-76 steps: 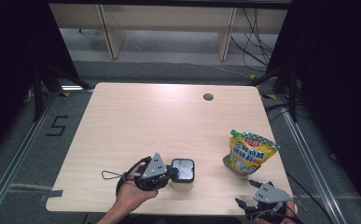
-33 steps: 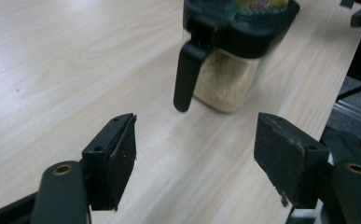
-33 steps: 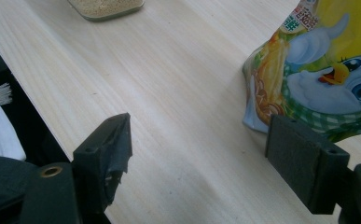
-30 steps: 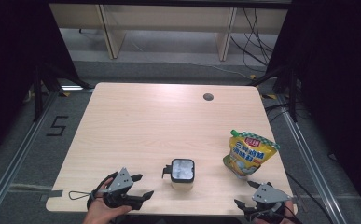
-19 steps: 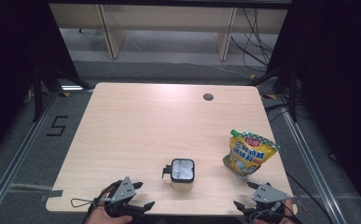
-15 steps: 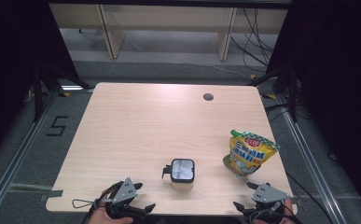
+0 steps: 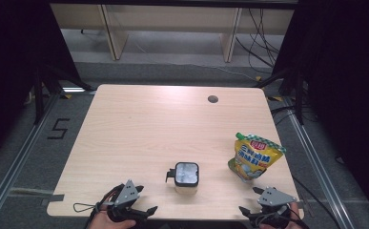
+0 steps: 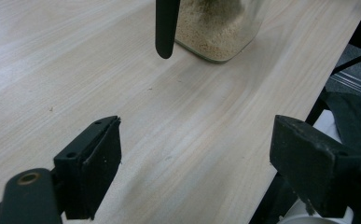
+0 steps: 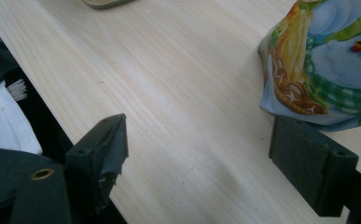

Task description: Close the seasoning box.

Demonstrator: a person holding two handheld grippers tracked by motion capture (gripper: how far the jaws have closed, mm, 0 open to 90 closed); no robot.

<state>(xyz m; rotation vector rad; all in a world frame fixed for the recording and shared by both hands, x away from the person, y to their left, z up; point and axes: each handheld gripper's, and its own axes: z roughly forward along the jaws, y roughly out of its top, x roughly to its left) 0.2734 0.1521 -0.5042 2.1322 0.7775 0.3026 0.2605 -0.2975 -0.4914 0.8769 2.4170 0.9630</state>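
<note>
A clear container (image 7: 187, 176) with a black lid and side handle stands near the table's front middle. In the left gripper view its base (image 8: 215, 32) shows beige granules, with the handle (image 8: 166, 28) hanging in front. A yellow printed pouch (image 7: 254, 157) stands to its right, and its lower corner (image 9: 327, 60) is close ahead in the right gripper view. My left gripper (image 7: 148, 211) lies at the front-left edge. Its jaws (image 8: 197, 154) have just been opening and stand open with nothing between them. My right gripper (image 7: 243, 212) rests at the front-right edge, open (image 9: 197, 154) and empty.
The wooden table (image 7: 148, 124) has a round cable hole (image 7: 213, 99) near its back edge. Both grippers sit right at the front edge. Dark frames flank the table. A taped "5" (image 7: 58, 128) marks the floor on the left.
My left gripper has drawn back from the container's side to the front-left table edge, and the container stays standing alone. The right gripper has not moved.
</note>
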